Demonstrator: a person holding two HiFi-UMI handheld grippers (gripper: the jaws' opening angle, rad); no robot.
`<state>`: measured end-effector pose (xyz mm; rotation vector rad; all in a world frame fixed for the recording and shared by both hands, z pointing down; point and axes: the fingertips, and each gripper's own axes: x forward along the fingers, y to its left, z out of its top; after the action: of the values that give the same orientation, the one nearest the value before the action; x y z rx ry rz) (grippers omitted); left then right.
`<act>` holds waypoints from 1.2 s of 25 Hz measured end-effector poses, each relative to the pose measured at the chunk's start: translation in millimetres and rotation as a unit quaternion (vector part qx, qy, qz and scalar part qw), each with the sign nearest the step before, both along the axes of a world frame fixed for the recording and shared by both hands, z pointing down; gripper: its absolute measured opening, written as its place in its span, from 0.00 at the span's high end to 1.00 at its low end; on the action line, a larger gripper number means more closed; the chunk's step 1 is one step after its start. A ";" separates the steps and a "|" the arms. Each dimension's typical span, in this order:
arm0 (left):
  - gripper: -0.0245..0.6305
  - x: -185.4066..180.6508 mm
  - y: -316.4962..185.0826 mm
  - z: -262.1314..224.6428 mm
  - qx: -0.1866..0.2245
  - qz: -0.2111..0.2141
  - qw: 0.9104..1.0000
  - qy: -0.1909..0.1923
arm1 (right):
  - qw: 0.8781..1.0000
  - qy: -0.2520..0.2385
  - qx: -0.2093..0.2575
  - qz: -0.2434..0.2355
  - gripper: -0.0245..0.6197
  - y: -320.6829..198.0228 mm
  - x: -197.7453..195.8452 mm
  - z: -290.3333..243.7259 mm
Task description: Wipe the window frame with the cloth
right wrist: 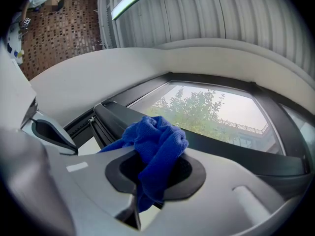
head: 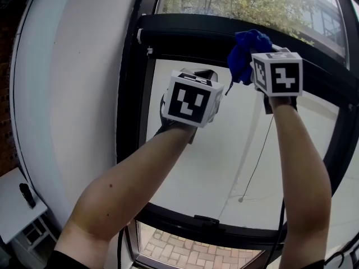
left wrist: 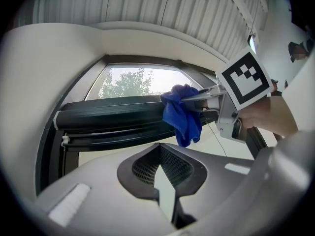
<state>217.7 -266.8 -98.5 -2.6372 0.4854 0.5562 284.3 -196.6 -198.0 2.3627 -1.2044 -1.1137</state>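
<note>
The cloth [right wrist: 160,141] is clamped in the right claw [right wrist: 147,181] at the window frame [head: 190,35] top; the left claw [left wrist: 160,154] is closed, empty.

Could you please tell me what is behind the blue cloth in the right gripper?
The black top bar of the window frame lies behind the cloth, with trees outside. The stretch of bar directly behind the cloth is covered.

Head view: marker cubes cover the jaws of left tongs [left wrist: 160,154] and right tongs [right wrist: 152,173]. Window frame [head: 130,122] runs off the top and right edges. Cloth [right wrist: 160,141]: lower end is buried between the right jaws. Small dark item [head: 27,195] on the desk [head: 11,217] is too small to identify.
</note>
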 end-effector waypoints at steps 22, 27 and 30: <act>0.97 70.4 89.8 -59.6 0.029 0.022 0.999 0.017 | 0.999 -0.012 0.026 0.042 0.83 132.7 93.9 1.2; 0.97 84.8 112.1 -64.5 0.044 0.021 0.999 0.012 | 0.998 -0.016 0.033 0.054 0.83 155.8 111.7 1.0; 0.97 96.8 124.2 -65.1 0.044 0.036 0.998 0.008 | 0.997 -0.017 0.033 0.065 0.83 167.9 122.5 0.9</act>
<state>314.4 -142.6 -163.7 -2.5757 0.3636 0.6069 406.8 -28.7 -197.2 2.4787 -1.0229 -1.0926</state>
